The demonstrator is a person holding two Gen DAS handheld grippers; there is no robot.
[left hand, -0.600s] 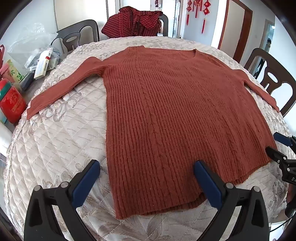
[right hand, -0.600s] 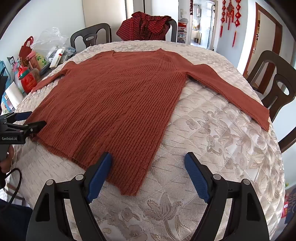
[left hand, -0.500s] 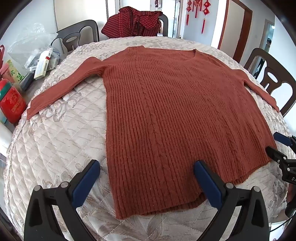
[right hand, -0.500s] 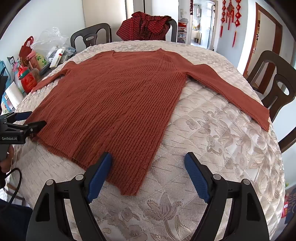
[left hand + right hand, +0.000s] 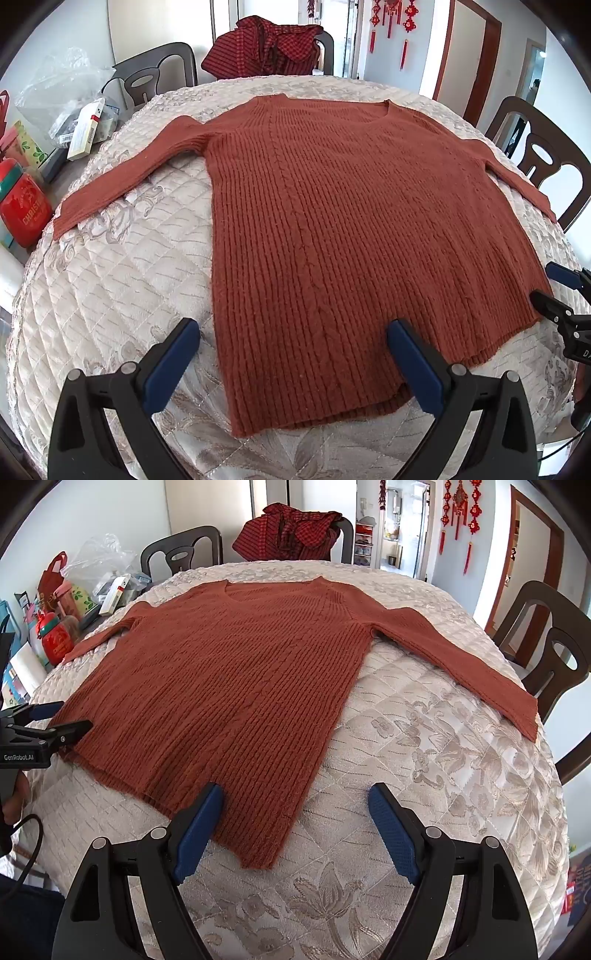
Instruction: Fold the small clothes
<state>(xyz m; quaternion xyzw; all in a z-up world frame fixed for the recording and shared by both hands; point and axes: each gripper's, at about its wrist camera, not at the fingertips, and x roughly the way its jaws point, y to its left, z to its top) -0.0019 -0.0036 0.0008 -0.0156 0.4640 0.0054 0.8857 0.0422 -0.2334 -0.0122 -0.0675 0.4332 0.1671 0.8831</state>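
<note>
A rust-red knit sweater [image 5: 343, 229] lies flat and spread out on the quilted table cover, both sleeves stretched sideways; it also shows in the right wrist view [image 5: 236, 686]. My left gripper [image 5: 291, 354] is open and empty, hovering over the sweater's near left hem corner. My right gripper [image 5: 295, 819] is open and empty over the near right hem corner. Each gripper shows at the edge of the other's view: the right one [image 5: 554, 288] and the left one [image 5: 55, 720].
The round table has a beige quilted cover [image 5: 110, 280]. Boxes, a red tin [image 5: 24, 214] and plastic bags crowd its left edge. Dark chairs stand around; one at the back holds a red checked garment [image 5: 266, 48].
</note>
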